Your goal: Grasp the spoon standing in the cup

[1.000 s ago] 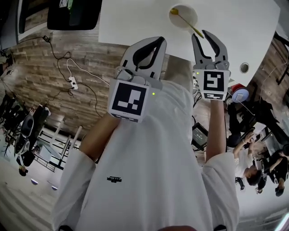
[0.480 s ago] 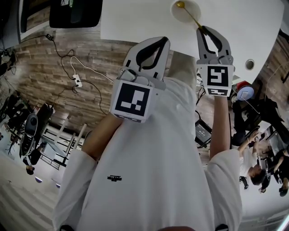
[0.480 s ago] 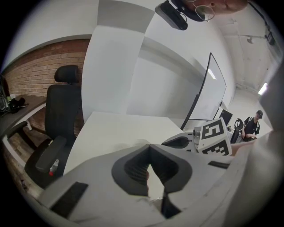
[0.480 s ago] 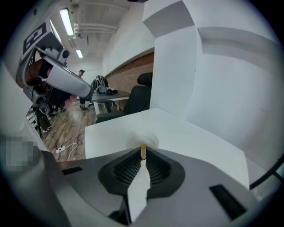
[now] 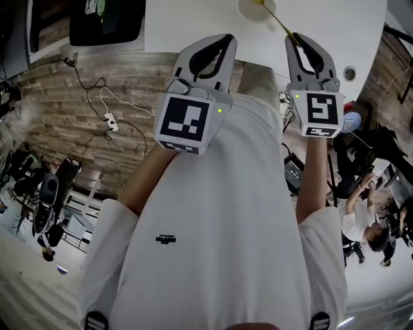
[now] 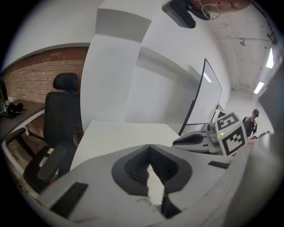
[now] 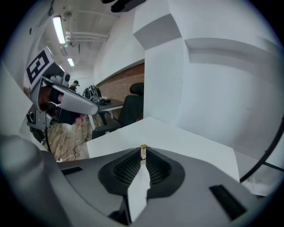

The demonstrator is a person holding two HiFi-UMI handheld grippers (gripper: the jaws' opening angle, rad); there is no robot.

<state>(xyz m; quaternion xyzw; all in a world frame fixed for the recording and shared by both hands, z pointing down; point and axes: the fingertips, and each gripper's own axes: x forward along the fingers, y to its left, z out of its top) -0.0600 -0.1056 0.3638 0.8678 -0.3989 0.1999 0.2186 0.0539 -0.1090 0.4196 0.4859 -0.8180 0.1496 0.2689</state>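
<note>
A cream cup [image 5: 253, 8] stands on the white table [image 5: 193, 26] at the top edge of the head view. A thin golden spoon [image 5: 279, 22] leans out of it toward me. My right gripper [image 5: 296, 37] is shut on the handle's near end. In the right gripper view, the spoon's tip [image 7: 143, 148] pokes out between the closed jaws of that gripper [image 7: 143, 155]. My left gripper [image 5: 228, 40] hovers at the table's near edge, left of the cup, shut with nothing in it; the left gripper view shows its jaws [image 6: 149, 147] meeting.
A black office chair [image 6: 62, 119] stands left of the table and a monitor [image 6: 202, 102] rises at its right. Cables and a power strip [image 5: 106, 119] lie on the wooden floor. A small round fitting [image 5: 349, 73] sits in the tabletop. People [image 5: 368, 213] sit at the right.
The right gripper's jaws, wide open around the spoon's handle a second ago, have shut on it. Cup and table have slid toward the top of the head view.
</note>
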